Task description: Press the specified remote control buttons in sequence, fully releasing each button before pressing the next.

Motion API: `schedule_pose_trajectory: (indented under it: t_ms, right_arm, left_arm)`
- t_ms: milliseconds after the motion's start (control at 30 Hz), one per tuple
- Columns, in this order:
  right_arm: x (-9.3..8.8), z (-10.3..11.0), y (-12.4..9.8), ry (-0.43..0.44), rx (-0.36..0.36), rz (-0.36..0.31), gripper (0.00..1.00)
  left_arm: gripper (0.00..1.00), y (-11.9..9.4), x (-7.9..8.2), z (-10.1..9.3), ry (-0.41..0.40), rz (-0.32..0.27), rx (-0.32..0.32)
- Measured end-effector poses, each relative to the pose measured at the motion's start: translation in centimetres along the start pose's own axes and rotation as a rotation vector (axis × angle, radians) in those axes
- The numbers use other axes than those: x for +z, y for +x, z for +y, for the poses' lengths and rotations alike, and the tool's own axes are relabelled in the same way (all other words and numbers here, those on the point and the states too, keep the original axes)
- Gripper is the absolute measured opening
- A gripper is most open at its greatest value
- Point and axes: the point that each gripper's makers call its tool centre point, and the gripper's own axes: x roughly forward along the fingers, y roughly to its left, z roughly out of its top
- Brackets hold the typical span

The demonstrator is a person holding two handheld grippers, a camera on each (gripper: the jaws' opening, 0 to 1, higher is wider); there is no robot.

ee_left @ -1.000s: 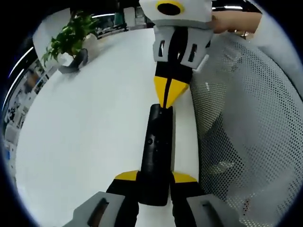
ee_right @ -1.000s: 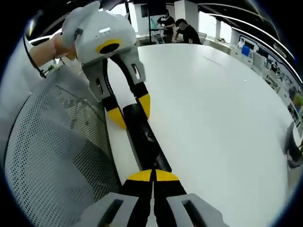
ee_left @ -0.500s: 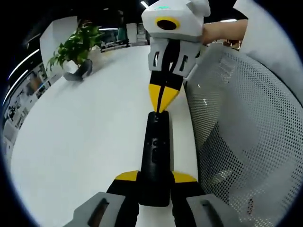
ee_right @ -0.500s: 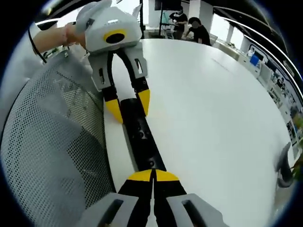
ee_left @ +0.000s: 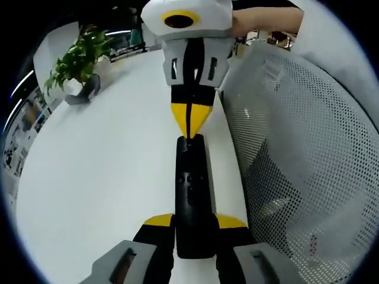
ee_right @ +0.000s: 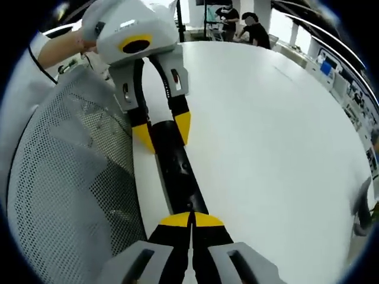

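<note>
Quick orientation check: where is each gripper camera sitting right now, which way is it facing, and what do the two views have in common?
Left gripper view: rides the left gripper, facing along the black remote it clamps, toward the right gripper; the person's hand shows.
Right gripper view: rides the right gripper, jaws shut on the remote's end, facing the left gripper.
Shared: remote, white table, mesh chair back.

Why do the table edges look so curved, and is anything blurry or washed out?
Left gripper view: the fisheye lens bows the white table, the remote is sharp, and the plant is soft. Right gripper view: same bowing, bright overhead light, people at the far end small and indistinct.
</note>
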Motion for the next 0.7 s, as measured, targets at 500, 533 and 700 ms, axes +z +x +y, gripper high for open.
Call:
schedule_pose_trajectory:
  t_ms: [500,533,700]
  right_arm:
    - [0.3,0.6,0.5,-0.199,-0.067,0.099,0.00]
    - [0.3,0.7,0.5,-0.197,-0.064,0.086,0.00]
    - [0.5,1.2,0.4,-0.207,-0.045,0.067,0.00]
  left_arm:
    - [0.24,0.2,0.0,0.1,0.014,0.033,-0.010]
    - [0.24,0.2,0.0,0.1,0.013,0.034,-0.010]
    - [0.24,0.2,0.0,0.0,0.012,0.041,-0.009]
